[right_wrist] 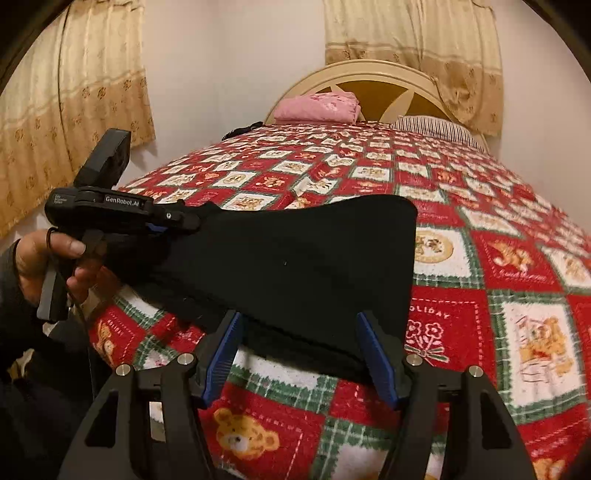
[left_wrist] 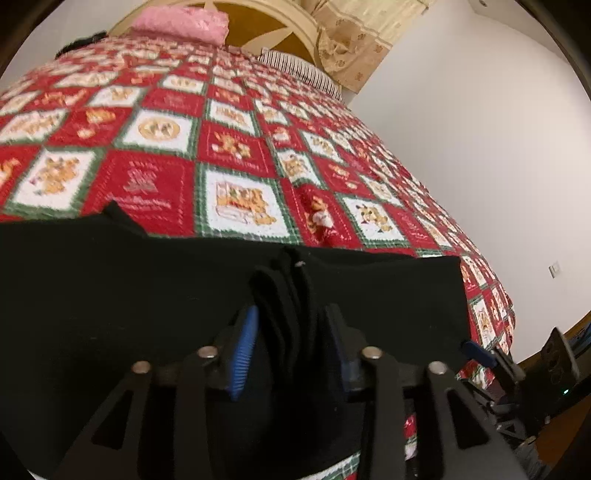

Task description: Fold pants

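the left gripper [left_wrist: 291,332] is clamped on the pants [left_wrist: 147,280]: bunched black folds stand up between its two blue pads [left_wrist: 243,354], which press in from either side. beyond these fingertips the black cloth spreads wide to both sides, and past it lies the quilt [left_wrist: 229,147], red and white squares with green borders. far ahead of the fingers, at the head of the bed, sit a pink bundle [left_wrist: 184,22] and a striped pillow [left_wrist: 299,70] against a cream headboard [left_wrist: 295,22].

the right gripper [right_wrist: 299,343] has its fingers spread wide apart, holding nothing. the near edge of the pants [right_wrist: 295,258] lies just ahead of and between its blue pads [right_wrist: 221,354]; whether the tips touch the cloth i cannot tell. from there the cloth runs up and to the left of these fingers, where the left gripper [right_wrist: 184,221] pinches one end, gripped by a hand [right_wrist: 48,258]. that end is lifted off the quilt [right_wrist: 498,258]; the rest lies on the bed, its far corner ahead and to the right of the fingers. between the right fingers, below the cloth, the quilt shows a teddy bear square. far ahead are the pink bundle [right_wrist: 317,107], the striped pillow [right_wrist: 436,129] and the headboard [right_wrist: 354,74], with curtains [right_wrist: 413,44] behind and to the left.
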`<control>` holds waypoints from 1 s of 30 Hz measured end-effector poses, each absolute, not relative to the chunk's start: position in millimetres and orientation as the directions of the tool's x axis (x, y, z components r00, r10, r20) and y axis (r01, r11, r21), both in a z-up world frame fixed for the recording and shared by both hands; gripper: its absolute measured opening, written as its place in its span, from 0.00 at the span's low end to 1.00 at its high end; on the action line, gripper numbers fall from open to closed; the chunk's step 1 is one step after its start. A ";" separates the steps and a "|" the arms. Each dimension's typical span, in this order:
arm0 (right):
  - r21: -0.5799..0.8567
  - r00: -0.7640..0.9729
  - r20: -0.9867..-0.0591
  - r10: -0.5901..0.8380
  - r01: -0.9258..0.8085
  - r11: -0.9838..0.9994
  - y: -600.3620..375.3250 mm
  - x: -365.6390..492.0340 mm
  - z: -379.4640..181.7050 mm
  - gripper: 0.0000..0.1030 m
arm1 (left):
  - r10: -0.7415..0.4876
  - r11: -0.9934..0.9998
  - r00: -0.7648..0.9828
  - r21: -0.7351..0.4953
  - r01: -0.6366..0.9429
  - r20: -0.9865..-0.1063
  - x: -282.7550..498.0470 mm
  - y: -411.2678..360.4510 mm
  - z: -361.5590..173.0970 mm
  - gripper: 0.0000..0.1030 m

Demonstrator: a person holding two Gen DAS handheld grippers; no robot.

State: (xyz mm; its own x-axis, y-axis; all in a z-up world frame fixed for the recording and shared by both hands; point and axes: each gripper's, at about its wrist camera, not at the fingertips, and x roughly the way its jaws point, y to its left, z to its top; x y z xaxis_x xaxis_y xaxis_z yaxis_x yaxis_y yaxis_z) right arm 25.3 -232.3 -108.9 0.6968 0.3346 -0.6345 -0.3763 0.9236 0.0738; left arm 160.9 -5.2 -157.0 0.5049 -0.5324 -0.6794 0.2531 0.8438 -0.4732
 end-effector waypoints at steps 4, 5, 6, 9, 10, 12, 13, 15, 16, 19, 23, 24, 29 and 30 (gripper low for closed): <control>0.057 0.696 -0.619 0.364 -0.423 0.904 -213.4 26.3 -95.6 0.63 | -0.501 0.862 0.563 -0.434 0.260 -0.657 147.0 13.4 -143.9 0.59; 0.043 0.694 -0.617 0.372 -0.443 0.896 -204.2 29.0 -93.2 0.63 | -0.485 0.871 0.578 -0.419 0.255 -0.656 142.7 21.5 -141.0 0.59; 0.037 0.690 -0.615 0.382 -0.459 0.888 -195.9 30.6 -91.2 0.63 | -0.474 0.877 0.589 -0.410 0.251 -0.654 139.6 28.8 -139.0 0.59; 0.018 0.663 -0.614 0.429 -0.531 0.847 -161.2 43.3 -88.2 0.63 | -0.429 0.899 0.620 -0.378 0.223 -0.657 131.2 51.6 -134.2 0.64; 0.009 0.655 -0.611 0.445 -0.556 0.831 -148.9 47.0 -88.4 0.63 | -0.404 0.910 0.635 -0.359 0.207 -0.659 128.1 60.1 -132.9 0.70; -0.001 0.630 -0.609 0.481 -0.607 0.795 -122.4 53.8 -91.9 0.63 | -0.342 0.934 0.669 -0.316 0.165 -0.660 121.1 82.7 -129.9 0.74; 0.002 0.618 -0.613 0.493 -0.622 0.783 -114.4 55.2 -93.7 0.63 | -0.312 0.944 0.680 -0.296 0.143 -0.664 118.2 95.9 -129.0 0.74; 0.015 0.579 -0.630 0.517 -0.656 0.754 -94.6 60.8 -102.5 0.63 | -0.264 0.957 0.693 -0.269 0.104 -0.671 114.0 116.6 -129.5 0.74; 0.024 0.556 -0.644 0.525 -0.671 0.741 -86.7 63.1 -108.5 0.63 | -0.231 0.965 0.701 -0.249 0.079 -0.675 112.0 129.6 -130.6 0.74; 0.044 0.472 -0.742 0.476 -0.674 0.737 -64.8 77.1 -139.6 0.63 | -0.147 0.980 0.706 -0.197 0.011 -0.693 108.8 160.8 -135.3 0.74; 0.038 0.490 -0.721 0.490 -0.678 0.734 -65.6 67.6 -134.6 0.63 | -0.039 0.981 0.719 -0.164 -0.105 -0.694 102.2 210.4 -140.2 0.74; 0.054 0.491 -0.707 0.510 -0.681 0.730 -68.8 65.5 -131.6 0.63 | -0.024 0.979 0.718 -0.160 -0.122 -0.696 101.8 218.6 -142.1 0.74; 0.092 0.532 -0.646 0.548 -0.658 0.747 -89.3 53.0 -116.4 0.63 | 0.020 0.972 0.710 -0.154 -0.180 -0.704 109.6 245.2 -157.4 0.74; 0.104 0.534 -0.642 0.550 -0.651 0.752 -90.9 52.8 -115.4 0.63 | 0.011 0.970 0.704 -0.163 -0.179 -0.710 113.0 247.0 -161.5 0.74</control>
